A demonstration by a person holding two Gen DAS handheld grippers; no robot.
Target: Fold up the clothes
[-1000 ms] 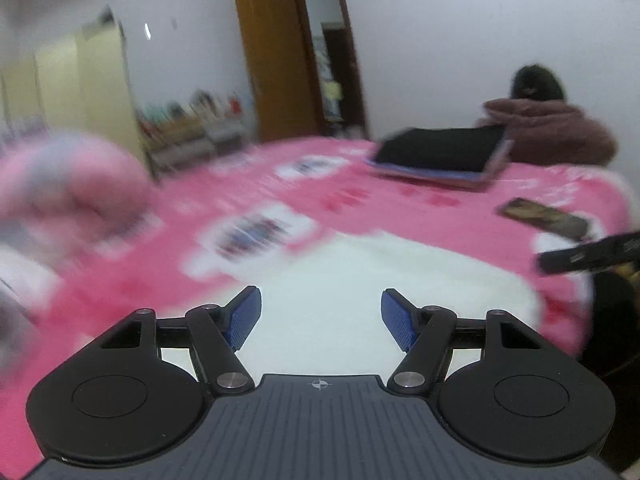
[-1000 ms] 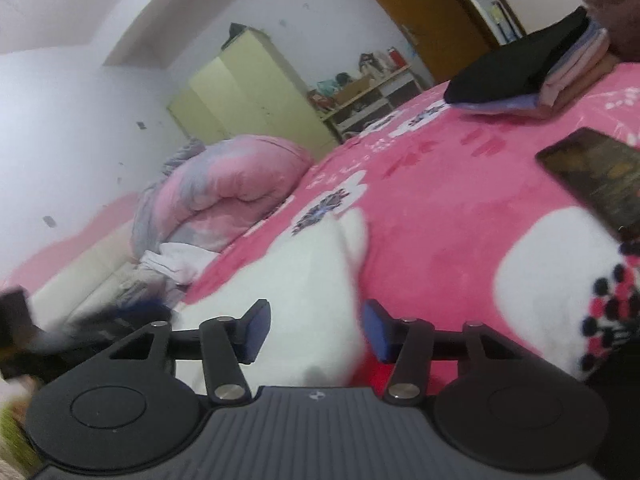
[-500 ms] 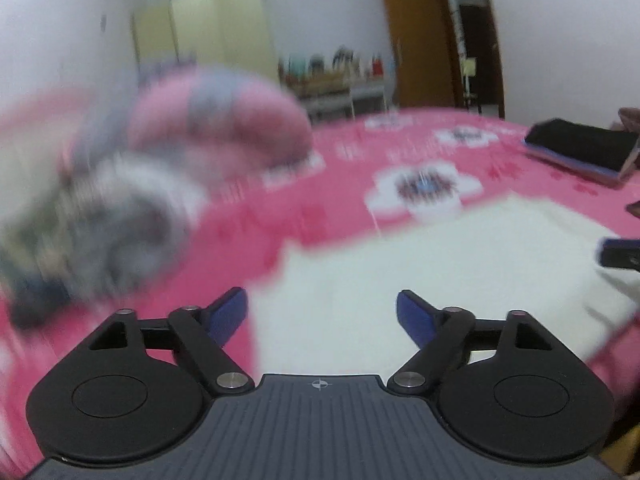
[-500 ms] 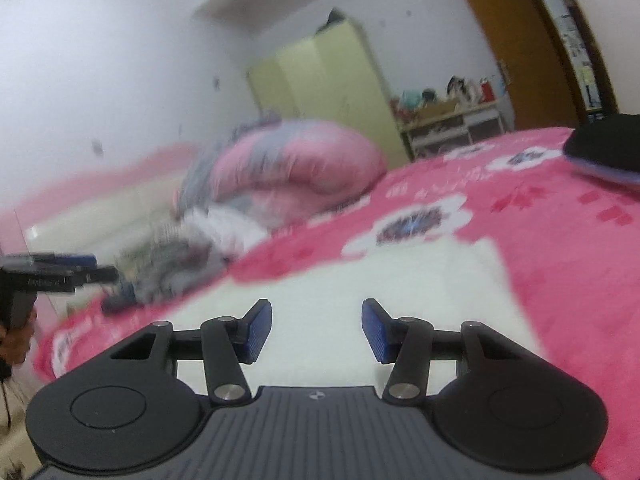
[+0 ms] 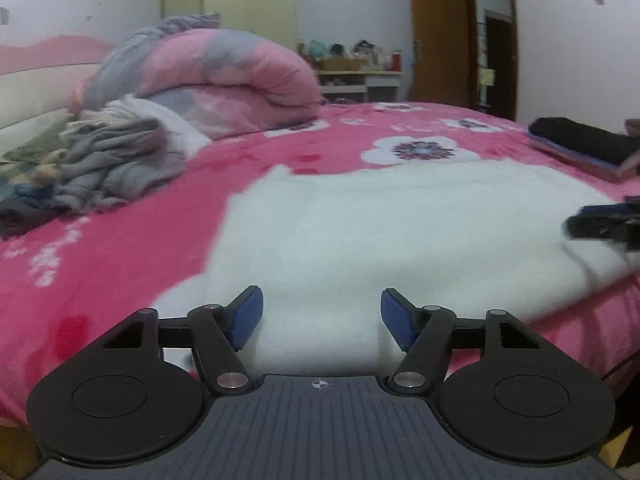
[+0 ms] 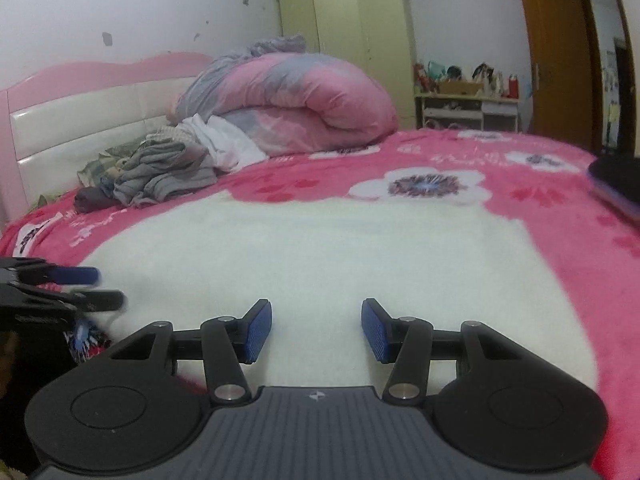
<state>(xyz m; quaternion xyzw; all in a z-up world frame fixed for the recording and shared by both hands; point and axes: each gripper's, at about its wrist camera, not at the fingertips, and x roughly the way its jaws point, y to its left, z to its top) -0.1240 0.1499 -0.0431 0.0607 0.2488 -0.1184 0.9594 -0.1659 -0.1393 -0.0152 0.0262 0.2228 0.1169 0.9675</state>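
Only the right wrist view shows the pink padded headboard (image 6: 80, 108). The flat white fleece garment (image 5: 400, 232) lies under both tools: left tool (image 5: 322, 316), jaws just narrowed, and right tool (image 6: 317, 330) gape empty above it.

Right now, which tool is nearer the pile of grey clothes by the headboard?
Left. The left tool hovers open over the white garment's edge on the side of the grey clothes; the right tool, also open, is farther along the garment from them.
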